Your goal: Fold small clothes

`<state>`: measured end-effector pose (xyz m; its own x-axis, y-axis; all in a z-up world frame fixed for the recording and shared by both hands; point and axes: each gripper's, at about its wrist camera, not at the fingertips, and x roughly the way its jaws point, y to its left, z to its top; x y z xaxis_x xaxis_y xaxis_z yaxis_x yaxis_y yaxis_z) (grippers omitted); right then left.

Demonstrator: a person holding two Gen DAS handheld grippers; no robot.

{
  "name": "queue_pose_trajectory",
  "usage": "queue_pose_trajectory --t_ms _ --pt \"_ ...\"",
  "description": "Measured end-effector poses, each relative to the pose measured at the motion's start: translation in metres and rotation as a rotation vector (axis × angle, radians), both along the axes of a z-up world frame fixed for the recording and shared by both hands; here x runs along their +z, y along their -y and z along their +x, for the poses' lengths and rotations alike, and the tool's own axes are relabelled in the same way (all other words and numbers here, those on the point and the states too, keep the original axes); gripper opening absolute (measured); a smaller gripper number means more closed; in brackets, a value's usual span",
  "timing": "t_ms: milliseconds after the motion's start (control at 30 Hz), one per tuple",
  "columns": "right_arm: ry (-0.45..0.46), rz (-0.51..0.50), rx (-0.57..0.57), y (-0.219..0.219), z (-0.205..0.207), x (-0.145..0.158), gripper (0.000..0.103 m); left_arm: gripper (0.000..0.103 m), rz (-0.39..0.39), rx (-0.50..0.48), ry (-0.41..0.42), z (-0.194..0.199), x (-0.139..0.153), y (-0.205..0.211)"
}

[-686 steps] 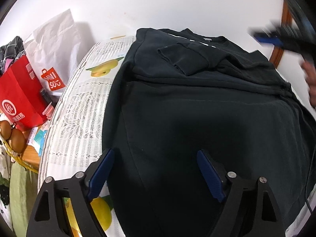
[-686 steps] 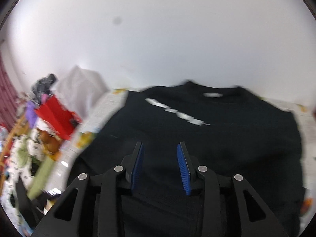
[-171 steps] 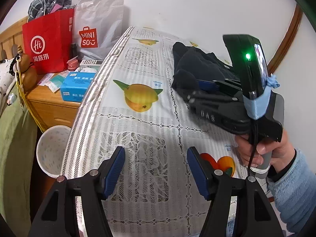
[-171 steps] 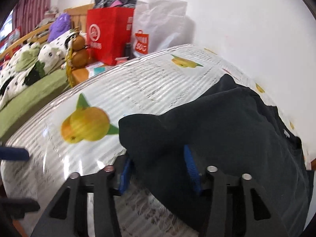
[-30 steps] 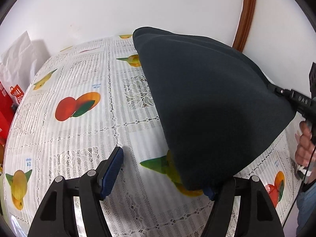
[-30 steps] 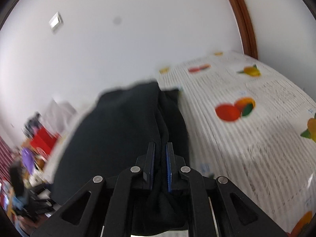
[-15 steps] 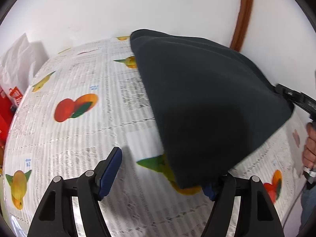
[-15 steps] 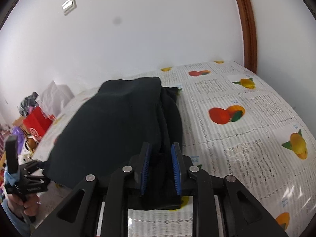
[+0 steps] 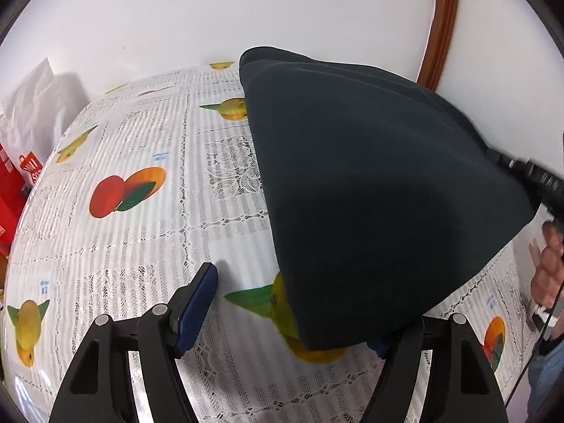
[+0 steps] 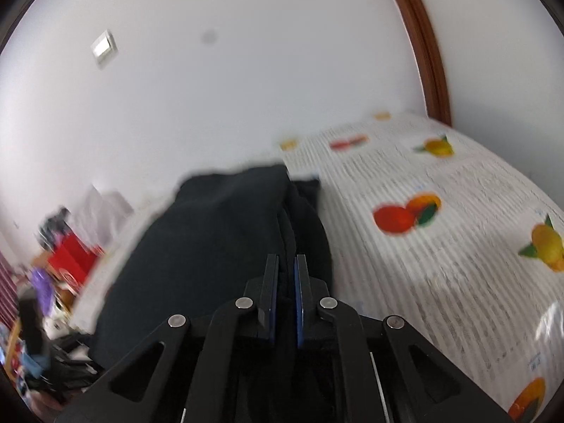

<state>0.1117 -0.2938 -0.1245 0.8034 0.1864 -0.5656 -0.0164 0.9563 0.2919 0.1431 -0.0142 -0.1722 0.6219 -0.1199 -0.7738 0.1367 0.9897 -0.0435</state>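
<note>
A folded black garment [image 9: 370,183] lies on the fruit-print tablecloth [image 9: 141,183], with one corner lifted at the right. My left gripper [image 9: 292,306] is open; its left finger rests on the cloth and its right finger is hidden under the garment's near corner. In the right wrist view the garment [image 10: 218,232] stretches ahead, and my right gripper [image 10: 285,275] is shut on its edge. The right gripper's body [image 9: 528,172] shows at the garment's right corner in the left wrist view.
A white bag and a red bag [image 9: 21,162] stand at the table's left end. A brown door frame [image 9: 440,24] runs up the white wall behind. The person's hand [image 9: 546,275] is at the right edge. A red bag and clutter [image 10: 67,257] lie far left.
My right gripper has closed again on the garment's edge after opening briefly half a second ago. The left gripper has stayed open at the near corner, shifted slightly.
</note>
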Motion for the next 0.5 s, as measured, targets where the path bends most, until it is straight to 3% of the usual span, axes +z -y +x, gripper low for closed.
queue_pose_trajectory --t_ms 67,267,400,500 --pt "-0.055 -0.041 0.008 -0.003 0.002 -0.010 0.010 0.073 -0.005 0.000 -0.002 0.000 0.000 -0.001" --pt "-0.043 -0.063 0.001 0.002 -0.025 0.003 0.017 0.072 -0.029 -0.011 -0.012 -0.006 0.002 -0.005" --pt "-0.055 -0.152 -0.004 -0.002 -0.045 -0.008 0.017 0.072 -0.022 -0.016 -0.012 -0.021 0.004 -0.009" --pt "-0.063 -0.130 -0.011 0.007 -0.059 -0.012 0.017 0.070 -0.019 -0.029 -0.005 -0.038 0.009 -0.013"
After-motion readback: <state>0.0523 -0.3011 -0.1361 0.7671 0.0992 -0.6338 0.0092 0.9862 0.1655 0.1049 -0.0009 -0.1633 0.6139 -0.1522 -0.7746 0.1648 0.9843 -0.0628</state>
